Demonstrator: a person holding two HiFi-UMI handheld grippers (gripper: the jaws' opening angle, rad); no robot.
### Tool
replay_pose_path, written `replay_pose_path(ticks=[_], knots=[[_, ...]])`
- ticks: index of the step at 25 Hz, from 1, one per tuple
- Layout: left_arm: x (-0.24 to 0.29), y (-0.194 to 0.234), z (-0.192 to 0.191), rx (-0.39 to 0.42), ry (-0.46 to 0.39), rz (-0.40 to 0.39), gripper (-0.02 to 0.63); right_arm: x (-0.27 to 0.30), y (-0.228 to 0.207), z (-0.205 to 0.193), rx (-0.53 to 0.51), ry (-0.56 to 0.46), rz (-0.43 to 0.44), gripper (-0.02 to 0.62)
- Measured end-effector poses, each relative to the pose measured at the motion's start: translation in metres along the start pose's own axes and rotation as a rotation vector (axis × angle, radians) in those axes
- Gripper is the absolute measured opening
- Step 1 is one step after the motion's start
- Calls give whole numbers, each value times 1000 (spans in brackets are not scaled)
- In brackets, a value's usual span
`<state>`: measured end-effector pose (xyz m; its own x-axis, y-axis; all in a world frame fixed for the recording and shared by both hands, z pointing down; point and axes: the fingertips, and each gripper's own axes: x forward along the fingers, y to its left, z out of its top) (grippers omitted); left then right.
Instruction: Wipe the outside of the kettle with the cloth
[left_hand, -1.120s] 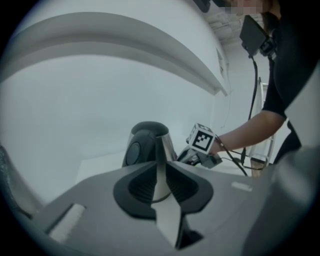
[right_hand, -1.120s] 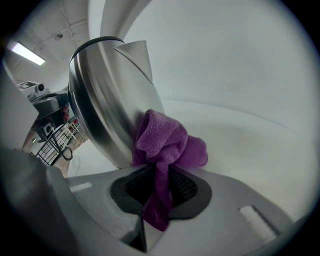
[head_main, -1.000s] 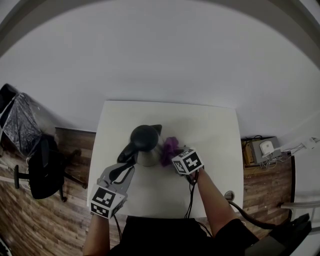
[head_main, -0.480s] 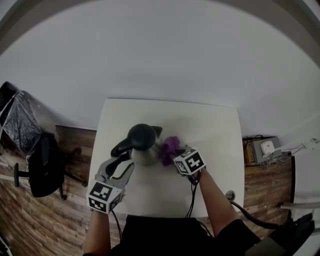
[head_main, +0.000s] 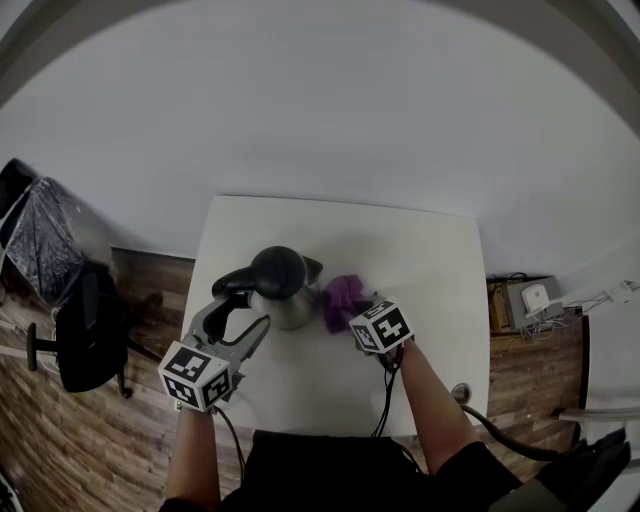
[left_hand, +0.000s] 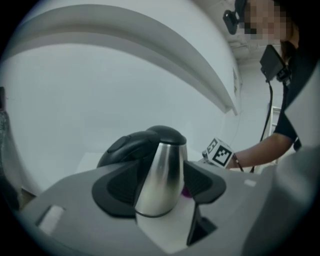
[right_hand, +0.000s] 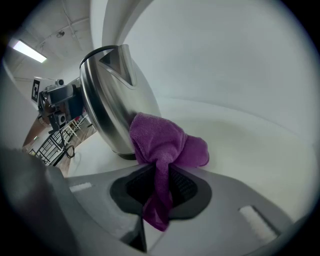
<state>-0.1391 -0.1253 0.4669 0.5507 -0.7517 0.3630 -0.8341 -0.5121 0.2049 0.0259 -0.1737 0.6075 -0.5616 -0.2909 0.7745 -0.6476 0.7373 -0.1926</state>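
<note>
A white table (head_main: 420, 260) stands against a plain white wall, with wooden floor (head_main: 130, 430) on both sides of it. The stainless-steel kettle (head_main: 280, 290) with its black lid and handle stands upright left of the table's centre.

The left gripper (head_main: 243, 312) comes in from the lower left. Its jaws have just been opening and stand well apart. In the left gripper view the kettle's body fills the gap between the two pads, with the black handle toward the left pad. Neither pad presses on it.

The right gripper (head_main: 352, 312) sits at the kettle's right. Its jaws are pinched narrowly on the purple cloth (right_hand: 160, 145), whose tail hangs down between the pads. The bunched part of the cloth lies just past the fingertips, pressed against the lower steel wall of the kettle below its spout.
</note>
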Motion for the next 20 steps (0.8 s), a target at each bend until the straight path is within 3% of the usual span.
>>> replay_pose_path(ticks=[5,8,11,14,20], knots=[[18,-1,-11,19,60,-40,371,-1,0,0,4,-5,-2,67],[24,-3,-11,-20,51,-100,444,-3,0,2,2,-15,-6,67],[23,-1,-5,-82,24,-150,454,-14,-2,17,17,-95,1,67],[22,1,-5,-81,30,-165,454,-28,-1,46,67,-216,41,67],[19,5,-5,-81,31,-179,454,-56,23,100,126,-401,220,67]])
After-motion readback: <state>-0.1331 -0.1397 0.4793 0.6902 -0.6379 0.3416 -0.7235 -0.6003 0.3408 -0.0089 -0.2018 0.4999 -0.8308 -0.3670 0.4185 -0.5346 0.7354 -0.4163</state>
